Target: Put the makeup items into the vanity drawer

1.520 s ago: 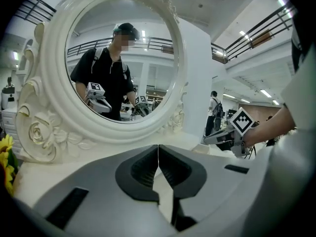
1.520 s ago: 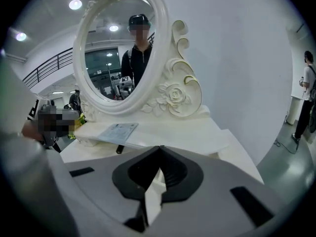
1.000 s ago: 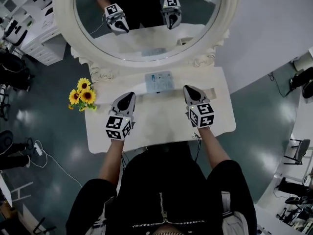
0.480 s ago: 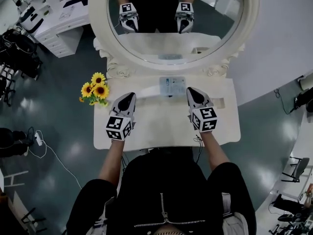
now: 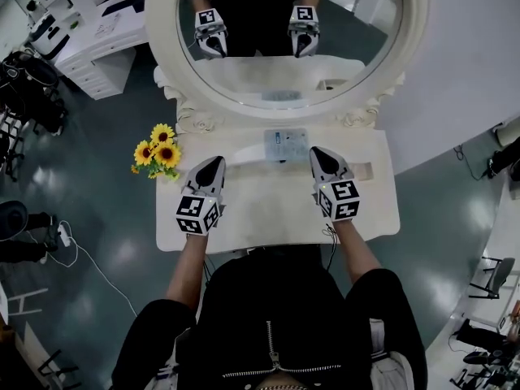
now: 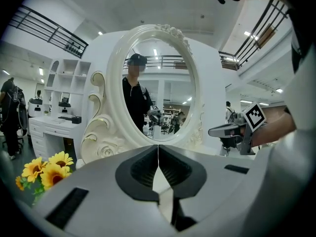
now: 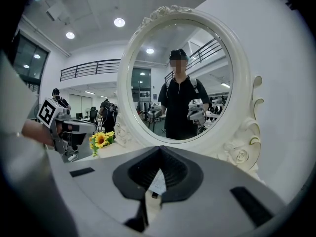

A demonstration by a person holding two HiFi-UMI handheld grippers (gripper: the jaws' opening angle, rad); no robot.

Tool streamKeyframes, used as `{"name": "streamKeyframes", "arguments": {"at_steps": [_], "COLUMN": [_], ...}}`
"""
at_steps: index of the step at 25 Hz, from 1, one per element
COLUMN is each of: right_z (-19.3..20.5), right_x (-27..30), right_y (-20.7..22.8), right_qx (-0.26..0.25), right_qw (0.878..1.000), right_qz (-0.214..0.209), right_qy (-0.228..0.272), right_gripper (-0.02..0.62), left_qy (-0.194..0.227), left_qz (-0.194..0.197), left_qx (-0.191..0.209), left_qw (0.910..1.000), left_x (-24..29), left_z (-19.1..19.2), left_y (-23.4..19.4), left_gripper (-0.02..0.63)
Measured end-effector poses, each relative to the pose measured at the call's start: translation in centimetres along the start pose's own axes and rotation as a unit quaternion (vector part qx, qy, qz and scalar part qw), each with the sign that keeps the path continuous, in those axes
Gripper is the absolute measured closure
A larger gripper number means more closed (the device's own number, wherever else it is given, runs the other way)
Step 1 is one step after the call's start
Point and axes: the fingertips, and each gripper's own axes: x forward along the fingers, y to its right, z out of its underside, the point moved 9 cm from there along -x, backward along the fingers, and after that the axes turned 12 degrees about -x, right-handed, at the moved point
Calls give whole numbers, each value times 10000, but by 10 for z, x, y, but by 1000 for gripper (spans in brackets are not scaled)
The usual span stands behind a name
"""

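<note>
Here there are two grippers, one oval mirror [image 5: 276, 75], one bunch of sunflowers [image 5: 158, 151], and two loose makeup items on the white vanity table [image 5: 244, 234]: a flat pale-blue packet [image 5: 286, 145] and a small pale piece [image 5: 361, 170] too small to name.

The left gripper [image 5: 217, 162] and the right gripper [image 5: 315, 150] hover side by side over the tabletop, well apart. Both point toward the mirror with their noses tipped a little downward. Each is carried on a bare forearm reaching out from the person's dark-clad body at the table's near edge. Their marker cubes sit at the rear, nearest the person. In the left gripper view its jaws are pressed together along a thin line, with nothing pinched. In the right gripper view that pair is likewise closed and empty.

The packet lies ahead of the grippers, between their two lines of aim. It is nearer the right gripper's tip, just to its inner side, and close to the mirror's base. The small piece lies just beyond the right gripper's outer side, near the table's right edge. The sunflowers stand off the left gripper's outer side, past the table's left edge.

Bare tabletop stretches between and beneath the two grippers. The carved mirror frame closes off the room ahead. The person's torso covers the front edge, so the drawer cannot be made out.
</note>
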Motion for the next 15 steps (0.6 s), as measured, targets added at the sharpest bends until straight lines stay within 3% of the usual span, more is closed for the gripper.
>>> {"name": "streamKeyframes", "arguments": {"at_steps": [15], "right_z": [5], "right_x": [-5], "right_y": [10], "right_qx": [6], "right_qw": [10000], "right_qz": [66], "right_qy": [-61], "right_gripper": [592], "left_qy": [-57], "left_qz": [14], "left_qx": [-52], "left_qw": [10000], "left_x": [7], "left_z": [7], "left_y": [3], "left_gripper": [584]}}
